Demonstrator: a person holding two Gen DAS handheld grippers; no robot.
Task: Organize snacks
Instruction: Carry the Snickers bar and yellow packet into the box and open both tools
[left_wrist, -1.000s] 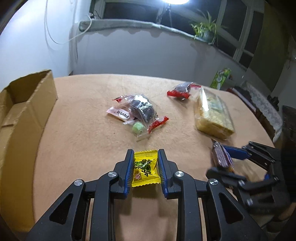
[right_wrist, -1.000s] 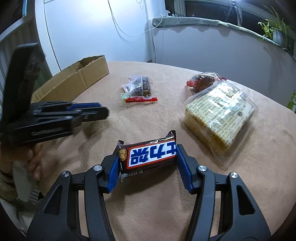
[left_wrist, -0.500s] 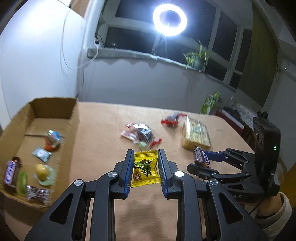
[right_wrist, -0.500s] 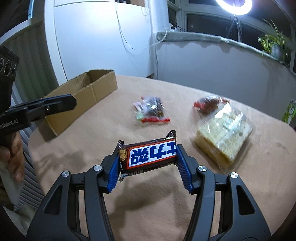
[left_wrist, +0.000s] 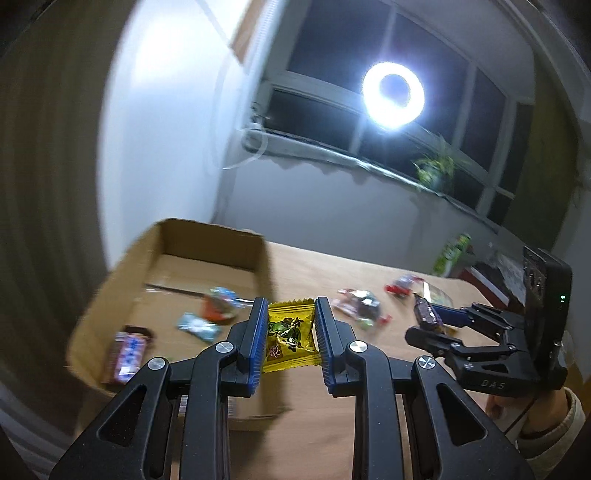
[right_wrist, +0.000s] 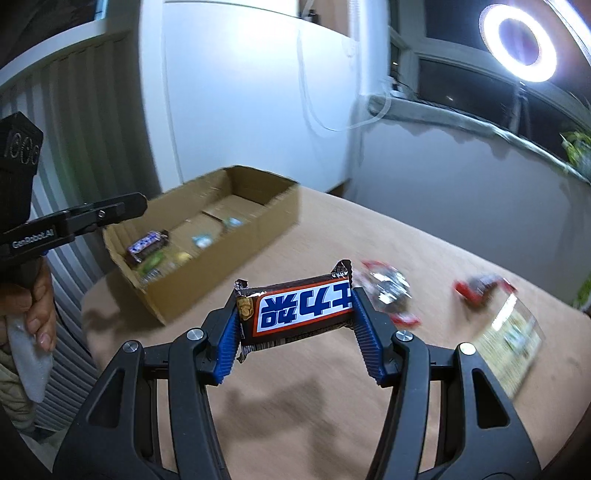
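My left gripper (left_wrist: 290, 314) is shut on a yellow candy packet (left_wrist: 290, 338), held in the air near the right wall of an open cardboard box (left_wrist: 173, 236). Several wrapped snacks lie in the box, among them a chocolate bar (left_wrist: 127, 350). My right gripper (right_wrist: 293, 299) is shut on a brown chocolate bar (right_wrist: 295, 312) with a blue-and-white label, above the table and right of the same box (right_wrist: 273, 221). The right gripper (left_wrist: 430, 319) shows in the left wrist view with the bar end between its fingers. The left gripper's finger (right_wrist: 107, 212) shows at the left edge of the right wrist view.
On the tan table (right_wrist: 424, 266) lie a clear bag of small snacks (right_wrist: 388, 288), a red-ended packet (right_wrist: 480, 290) and a large clear pack of biscuits (right_wrist: 509, 347). A green packet (left_wrist: 452, 254) stands at the far edge. Walls and a window ledge close the back.
Both grippers rose off the table with their snacks and swung left toward the cardboard box, which now shows its inside in both views. Neither grip changed.
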